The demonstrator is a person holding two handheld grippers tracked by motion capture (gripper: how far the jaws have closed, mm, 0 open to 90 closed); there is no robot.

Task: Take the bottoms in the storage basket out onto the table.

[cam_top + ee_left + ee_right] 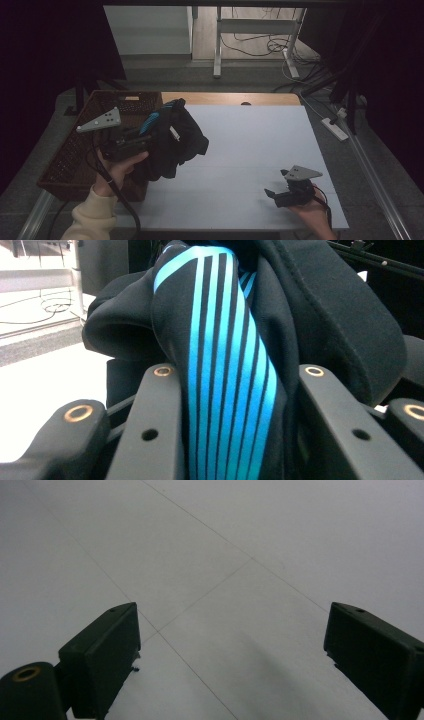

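A black garment with bright blue stripes hangs bunched above the left part of the white table, beside a wicker basket. My left gripper is shut on it, held up in a hand with a cream sleeve. In the left gripper view the striped cloth is pinched between the two jaws of the left gripper. My right gripper lies low at the table's front right, pointing left. In the right gripper view the right gripper stands open, with bare tabletop between its jaws.
A brown wicker basket sits at the table's left edge, just under the left hand. A white power strip lies on the floor to the right. White desk legs and cables stand beyond the table's far edge.
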